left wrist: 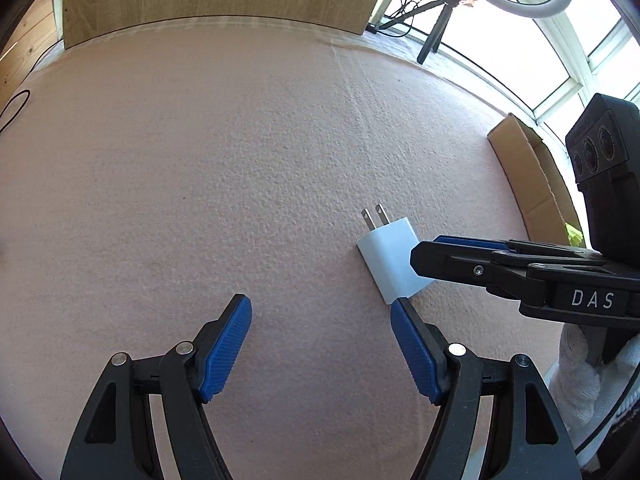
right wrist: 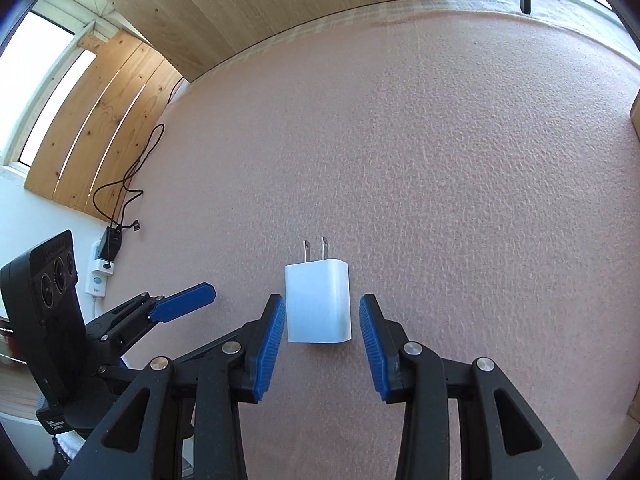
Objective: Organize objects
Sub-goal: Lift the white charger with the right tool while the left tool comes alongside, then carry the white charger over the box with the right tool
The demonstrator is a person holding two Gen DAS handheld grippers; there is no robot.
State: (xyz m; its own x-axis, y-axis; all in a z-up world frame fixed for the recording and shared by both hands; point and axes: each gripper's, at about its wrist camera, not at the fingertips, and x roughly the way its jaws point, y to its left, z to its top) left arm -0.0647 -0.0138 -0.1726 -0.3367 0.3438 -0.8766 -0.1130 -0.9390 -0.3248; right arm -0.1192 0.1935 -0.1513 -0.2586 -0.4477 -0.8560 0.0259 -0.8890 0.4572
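Plainly the white charger (right wrist: pixel 318 302) is light, hard and smooth, best pinched across its flat sides. The right gripper (right wrist: pixel 322 346) straddles it, pads not touching; the left gripper (left wrist: pixel 320 352) gapes wide, holding nothing.

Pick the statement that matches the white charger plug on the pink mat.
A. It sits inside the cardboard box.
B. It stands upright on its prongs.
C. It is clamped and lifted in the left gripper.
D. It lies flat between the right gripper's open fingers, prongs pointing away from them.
D: in the right wrist view the white charger plug lies flat on the pink mat inside the right gripper, gaps at both pads, prongs pointing away.
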